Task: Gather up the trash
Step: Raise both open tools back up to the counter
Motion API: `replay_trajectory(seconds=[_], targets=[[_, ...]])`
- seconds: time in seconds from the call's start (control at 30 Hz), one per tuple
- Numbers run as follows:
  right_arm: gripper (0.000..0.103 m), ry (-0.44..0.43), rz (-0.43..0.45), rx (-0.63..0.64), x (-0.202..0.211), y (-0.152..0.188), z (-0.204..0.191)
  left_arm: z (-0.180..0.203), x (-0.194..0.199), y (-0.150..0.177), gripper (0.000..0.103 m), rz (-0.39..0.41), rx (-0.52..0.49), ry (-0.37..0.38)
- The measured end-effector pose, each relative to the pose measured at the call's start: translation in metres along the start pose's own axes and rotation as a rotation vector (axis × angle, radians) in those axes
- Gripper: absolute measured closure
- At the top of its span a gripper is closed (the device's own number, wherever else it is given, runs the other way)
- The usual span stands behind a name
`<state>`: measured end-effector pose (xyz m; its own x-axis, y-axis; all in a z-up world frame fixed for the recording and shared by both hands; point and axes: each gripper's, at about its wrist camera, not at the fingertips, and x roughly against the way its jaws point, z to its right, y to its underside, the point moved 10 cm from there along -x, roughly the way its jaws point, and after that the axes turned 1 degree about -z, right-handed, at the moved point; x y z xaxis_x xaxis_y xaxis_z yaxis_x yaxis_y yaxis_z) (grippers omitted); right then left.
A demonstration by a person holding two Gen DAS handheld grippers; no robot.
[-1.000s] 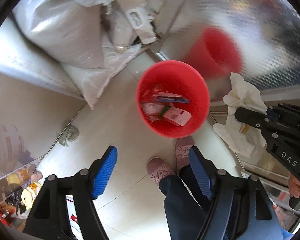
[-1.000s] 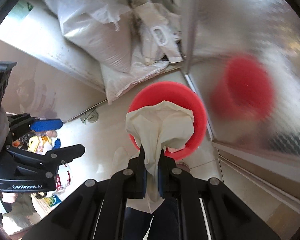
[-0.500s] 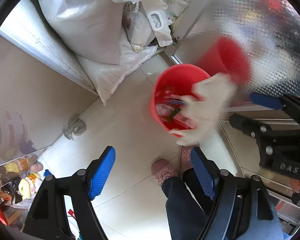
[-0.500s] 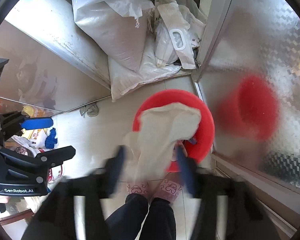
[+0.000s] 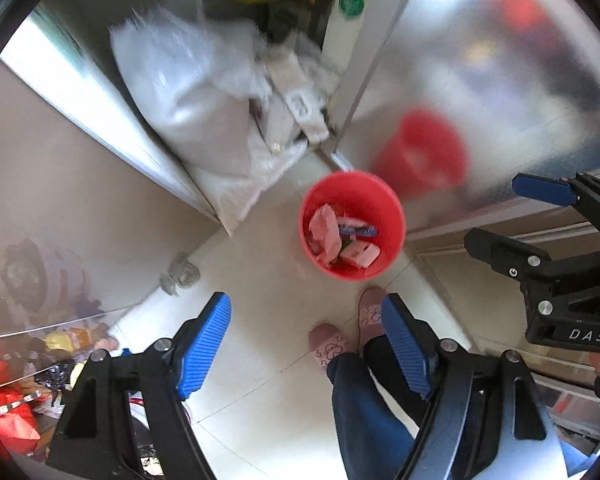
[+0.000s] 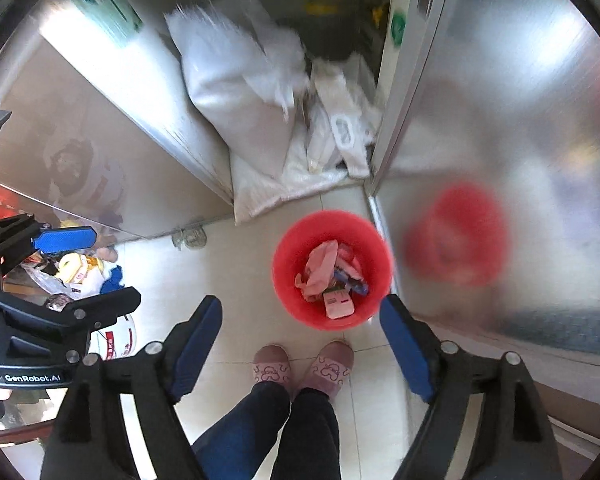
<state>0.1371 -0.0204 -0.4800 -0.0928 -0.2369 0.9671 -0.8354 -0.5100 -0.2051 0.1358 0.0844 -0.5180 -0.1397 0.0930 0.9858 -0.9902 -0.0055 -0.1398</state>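
Observation:
A red bucket (image 5: 394, 204) (image 6: 288, 240) stands on the pale tiled floor, far below both grippers. In it lie a crumpled paper (image 5: 325, 232) (image 6: 320, 266), a pink box (image 5: 360, 255) (image 6: 339, 304) and a blue wrapper (image 5: 359, 231). My left gripper (image 5: 304, 344) (image 6: 96, 268) points down and is open, with only floor between its blue pads. My right gripper (image 6: 300, 340) (image 5: 508, 218) hangs above the bucket's near side. Its jaws are opening and hold nothing.
White sacks (image 5: 188, 112) (image 6: 236, 100) are piled in the corner behind the bucket. A shiny metal panel (image 5: 500, 80) on the right mirrors the bucket. The person's feet in pink slippers (image 6: 272, 364) stand just before the bucket. Bags and clutter (image 6: 76, 272) lie at the left.
The right gripper opened and let go of the white paper, which dropped into the bucket. Both grippers rose, so the bucket looks smaller and farther.

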Motion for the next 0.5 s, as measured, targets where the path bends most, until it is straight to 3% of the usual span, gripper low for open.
replay_trajectory(seconds=[0.3, 0.5], targets=[[0.005, 0.055, 0.217, -0.005, 0.148, -0.037, -0.005, 0.016, 0.149, -0.034, 0.026, 0.205, -0.002, -0.024], [0.001, 0.109, 0.341, -0.041, 0.221, -0.058, 0.005, 0.031, 0.219, -0.07, 0.026, 0.324, -0.052, -0.029]])
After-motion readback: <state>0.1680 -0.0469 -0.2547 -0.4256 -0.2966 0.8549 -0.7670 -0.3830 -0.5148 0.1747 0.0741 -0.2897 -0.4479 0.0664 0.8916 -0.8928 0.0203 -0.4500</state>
